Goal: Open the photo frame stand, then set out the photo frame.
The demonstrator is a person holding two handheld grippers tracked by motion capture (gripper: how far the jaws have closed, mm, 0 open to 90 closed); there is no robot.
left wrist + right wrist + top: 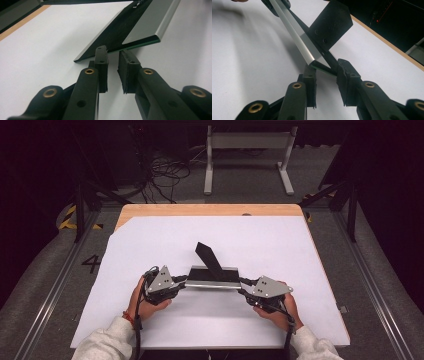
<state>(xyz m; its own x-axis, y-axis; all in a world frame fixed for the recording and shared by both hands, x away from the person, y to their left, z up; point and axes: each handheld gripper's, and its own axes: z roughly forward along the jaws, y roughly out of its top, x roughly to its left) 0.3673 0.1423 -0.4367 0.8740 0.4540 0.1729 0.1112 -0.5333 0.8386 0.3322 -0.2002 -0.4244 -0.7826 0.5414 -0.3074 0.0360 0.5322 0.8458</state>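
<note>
A flat black stand with a silver front edge point(212, 282) lies on the white sheet point(150, 245), and its black flap point(210, 256) is tilted up. My left gripper point(184, 281) is at the stand's left end. In the left gripper view the stand point(140, 27) ends just past my left gripper point(112, 53); the pads stand apart with white sheet showing between them. My right gripper point(242, 286) is at the right end. In the right gripper view the stand's corner point(322, 66) sits wedged between the tips of my right gripper point(325, 70), and the flap point(332, 25) rises behind.
The white sheet covers most of a wooden table point(200, 210); its back edge shows bare wood. Beyond it stand a white frame point(247, 150) and loose cables point(165, 175) on the floor. A person's hands and light sleeves come in at the bottom.
</note>
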